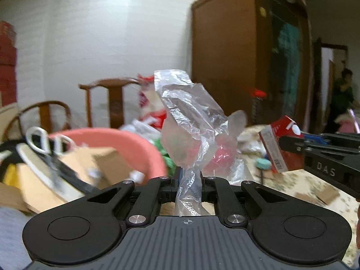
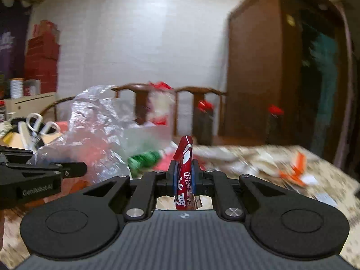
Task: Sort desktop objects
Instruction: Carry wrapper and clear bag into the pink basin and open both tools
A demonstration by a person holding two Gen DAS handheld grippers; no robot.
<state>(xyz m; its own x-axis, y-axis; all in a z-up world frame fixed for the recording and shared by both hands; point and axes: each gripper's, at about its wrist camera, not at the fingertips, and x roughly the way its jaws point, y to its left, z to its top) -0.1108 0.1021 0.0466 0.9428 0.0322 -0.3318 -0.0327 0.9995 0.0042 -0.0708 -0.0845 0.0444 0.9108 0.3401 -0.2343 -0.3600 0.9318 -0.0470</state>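
Clear plastic bag (image 1: 191,121) pinched in left tool (image 1: 189,180), red carton (image 2: 185,171) clamped in right tool (image 2: 185,175); pink basin (image 1: 126,144) at ten o'clock likely receives them.

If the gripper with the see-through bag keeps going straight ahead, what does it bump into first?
Probably the heap of plastic bags and red wrappers straight ahead of the left gripper, seen behind the clear plastic bag it holds. The pink basin sits off to its left. Blur hides the depth.
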